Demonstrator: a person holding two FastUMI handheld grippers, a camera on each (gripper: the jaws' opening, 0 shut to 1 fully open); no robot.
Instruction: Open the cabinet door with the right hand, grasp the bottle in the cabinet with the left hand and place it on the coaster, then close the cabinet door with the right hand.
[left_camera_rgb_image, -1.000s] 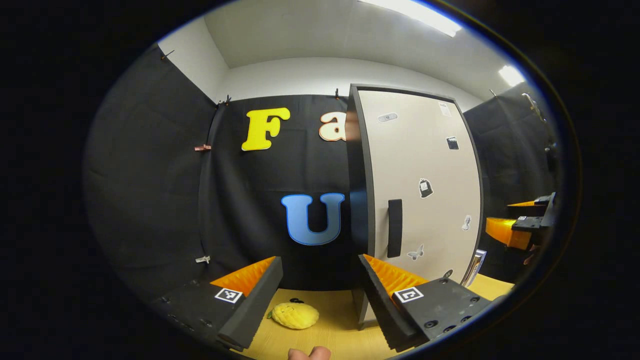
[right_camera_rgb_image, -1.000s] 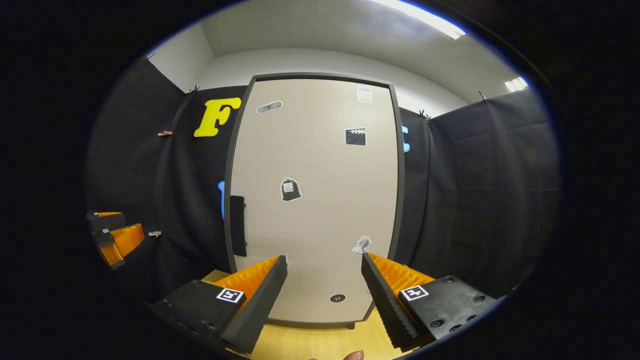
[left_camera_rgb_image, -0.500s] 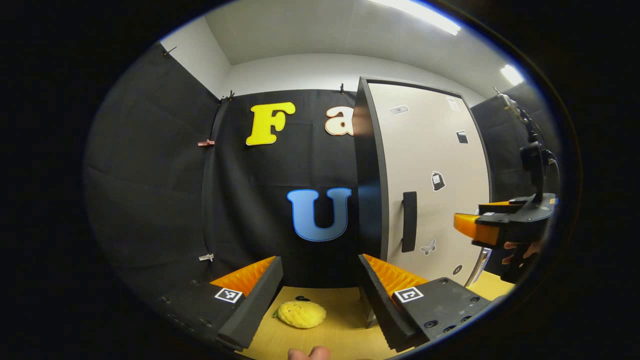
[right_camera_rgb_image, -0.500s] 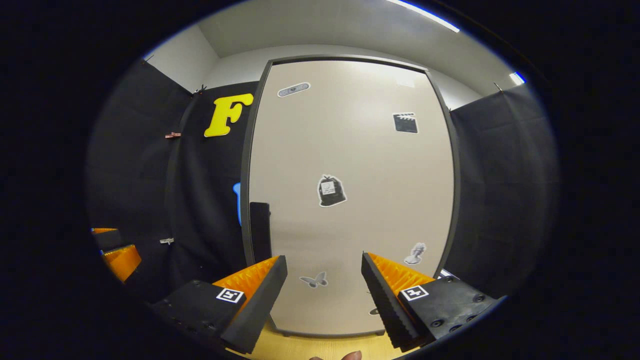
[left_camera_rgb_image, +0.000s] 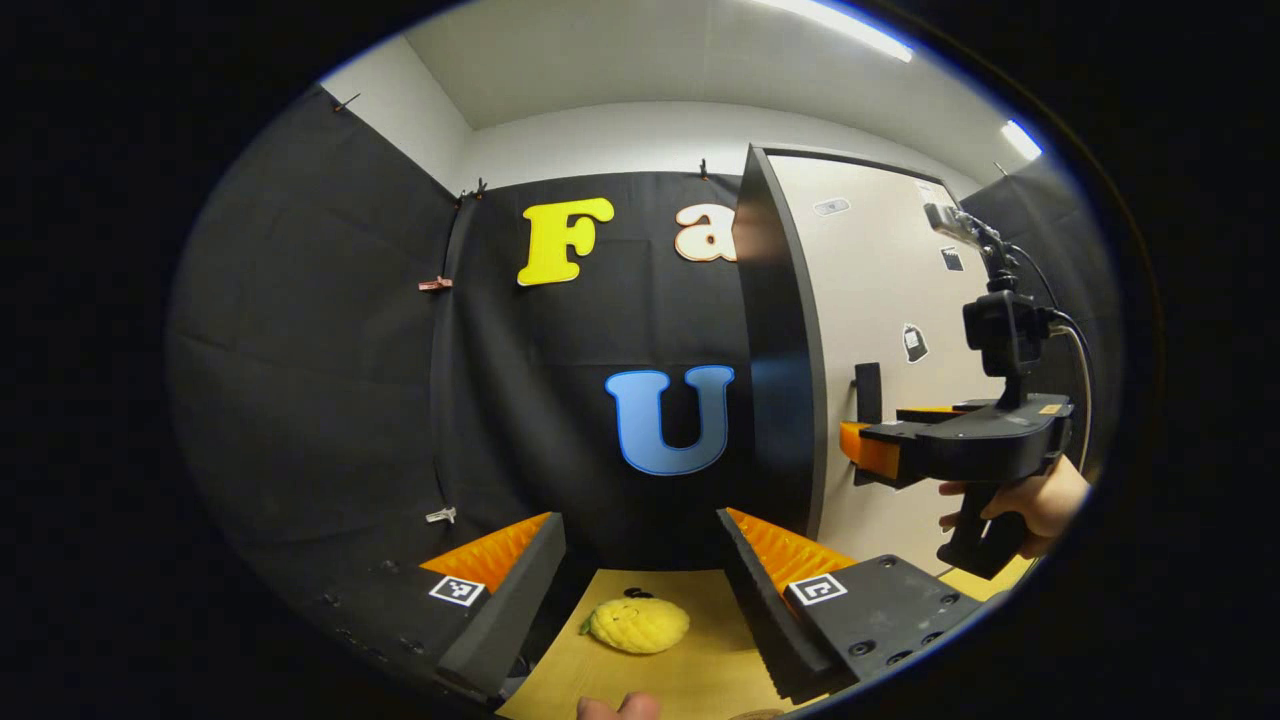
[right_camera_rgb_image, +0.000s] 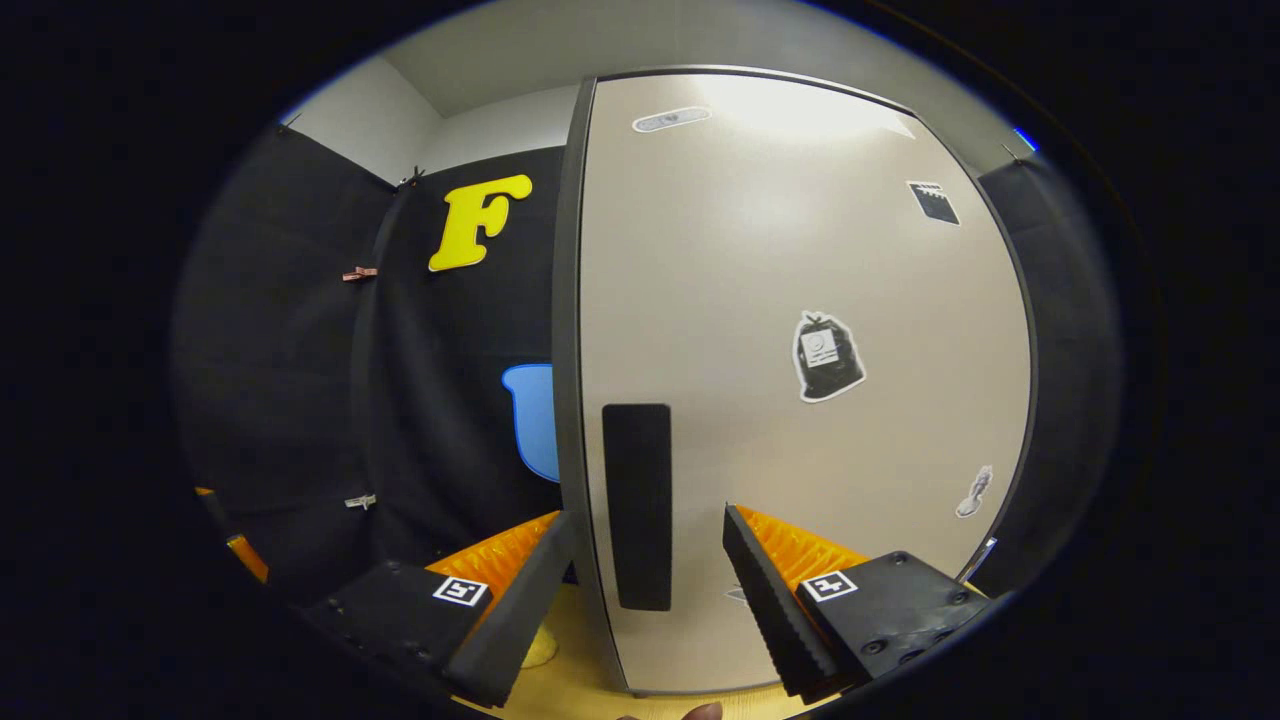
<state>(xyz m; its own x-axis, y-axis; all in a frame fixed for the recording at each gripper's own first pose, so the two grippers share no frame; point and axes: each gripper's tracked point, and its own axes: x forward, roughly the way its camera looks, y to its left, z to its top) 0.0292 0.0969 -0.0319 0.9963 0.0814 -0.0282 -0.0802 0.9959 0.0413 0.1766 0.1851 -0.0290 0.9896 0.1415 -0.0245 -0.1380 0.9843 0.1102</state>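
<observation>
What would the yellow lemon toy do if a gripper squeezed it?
The lemon toy looks plush, so it would probably squash and feel light. Lying low on the wooden table, it seems unlikely to roll far. Its soft surface should not be slippery.

One cabinet (right_camera_rgb_image: 800, 400) with one handle (right_camera_rgb_image: 637, 505). One yellow plush toy (left_camera_rgb_image: 638, 625) lies on one table (left_camera_rgb_image: 690, 680). Two grippers: left (left_camera_rgb_image: 640, 590), right (right_camera_rgb_image: 648, 590).

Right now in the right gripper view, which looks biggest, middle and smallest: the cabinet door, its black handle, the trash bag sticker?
1. Cabinet door, by far the biggest.
2. Black handle, a tall dark strip.
3. Trash bag sticker, the smallest.
All sit on the same door, so nearness hardly skews the order.
</observation>
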